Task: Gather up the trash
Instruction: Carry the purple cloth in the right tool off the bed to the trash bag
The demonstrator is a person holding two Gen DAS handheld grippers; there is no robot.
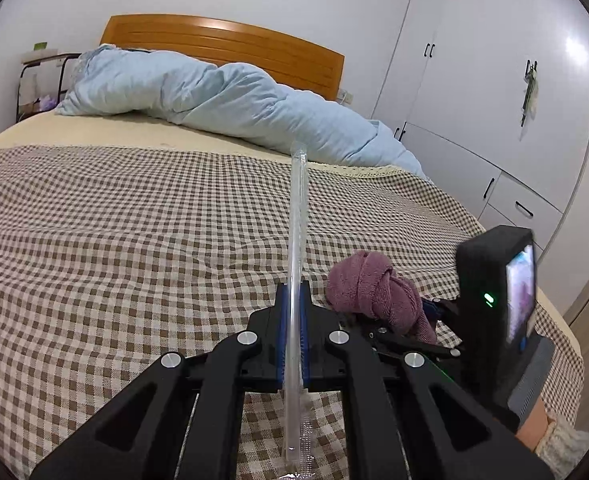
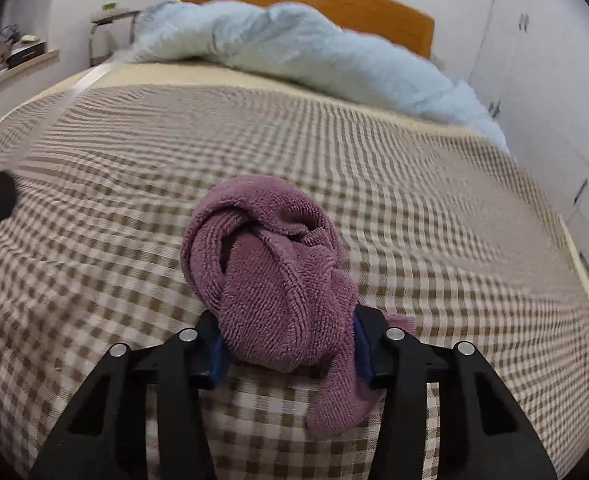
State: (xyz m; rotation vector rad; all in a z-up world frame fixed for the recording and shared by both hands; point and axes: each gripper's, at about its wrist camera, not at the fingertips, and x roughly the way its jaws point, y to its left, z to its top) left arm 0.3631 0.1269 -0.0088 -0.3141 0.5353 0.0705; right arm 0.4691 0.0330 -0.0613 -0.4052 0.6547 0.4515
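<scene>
Left tongs (image 1: 293,300) clamped on clear plastic strip (image 1: 297,216), right tongs (image 2: 288,344) pinching purple towel (image 2: 274,264), no legible writing

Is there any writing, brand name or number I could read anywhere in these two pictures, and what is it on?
None can be read.
Small screen on the right gripper's camera: shows a picture only, no words.
Boxes on the shelf: any print is too blurred.
Green item on the bedside stand: too small to tell.

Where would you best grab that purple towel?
Around its thick knotted middle, coming from the near side, angled down. The towel is bunched into a tall lump on the bed, and the right gripper already straddles it.
</scene>
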